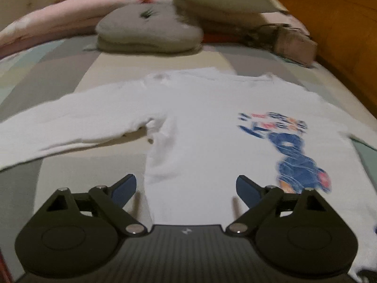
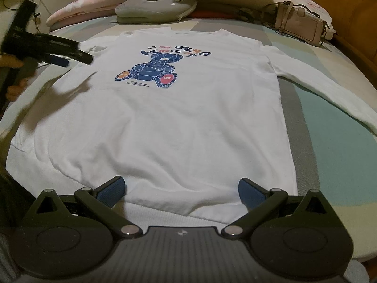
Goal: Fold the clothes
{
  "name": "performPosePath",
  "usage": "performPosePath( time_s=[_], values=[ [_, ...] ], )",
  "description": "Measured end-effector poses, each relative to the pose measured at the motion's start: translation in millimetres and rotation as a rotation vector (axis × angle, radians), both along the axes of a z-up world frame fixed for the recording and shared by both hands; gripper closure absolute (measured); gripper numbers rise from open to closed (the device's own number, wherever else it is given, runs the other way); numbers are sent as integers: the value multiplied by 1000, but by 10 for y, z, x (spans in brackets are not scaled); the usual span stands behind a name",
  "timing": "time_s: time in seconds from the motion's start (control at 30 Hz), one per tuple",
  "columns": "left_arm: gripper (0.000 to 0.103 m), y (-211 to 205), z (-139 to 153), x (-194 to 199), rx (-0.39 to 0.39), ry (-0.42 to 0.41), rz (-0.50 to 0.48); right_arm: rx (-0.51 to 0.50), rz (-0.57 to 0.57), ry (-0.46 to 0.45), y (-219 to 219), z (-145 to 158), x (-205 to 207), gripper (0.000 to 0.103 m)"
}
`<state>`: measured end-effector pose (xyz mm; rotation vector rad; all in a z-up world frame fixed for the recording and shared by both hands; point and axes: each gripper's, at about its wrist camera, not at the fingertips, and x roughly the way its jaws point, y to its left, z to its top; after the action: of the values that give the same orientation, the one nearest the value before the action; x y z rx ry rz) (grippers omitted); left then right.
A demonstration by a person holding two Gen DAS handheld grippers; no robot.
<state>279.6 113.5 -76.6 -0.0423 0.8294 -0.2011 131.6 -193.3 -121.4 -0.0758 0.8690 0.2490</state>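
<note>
White long-sleeved sweatshirt [image 2: 165, 118] with blue bear print [image 2: 150, 70] spread flat on bed [image 2: 329, 165], left gripper [image 1: 186, 188] and right gripper [image 2: 181, 191] both released, empty, above hem edge.

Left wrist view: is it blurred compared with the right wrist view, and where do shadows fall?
Left wrist view: smeared all over, the bear print on the white sweatshirt unreadable. Right wrist view: mostly sharp, print crisp; only the left tool is blurred, casting a dark shadow on the sweatshirt. Both: dim warm light, edges bent by the fisheye.
</note>
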Motion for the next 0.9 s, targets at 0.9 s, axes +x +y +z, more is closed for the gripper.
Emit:
performPosePath(
  time_s=[0.9],
  values=[
    [8, -907, 56, -834, 43, -37, -197, 77, -85, -20, -199, 236, 75, 0]
  ],
)
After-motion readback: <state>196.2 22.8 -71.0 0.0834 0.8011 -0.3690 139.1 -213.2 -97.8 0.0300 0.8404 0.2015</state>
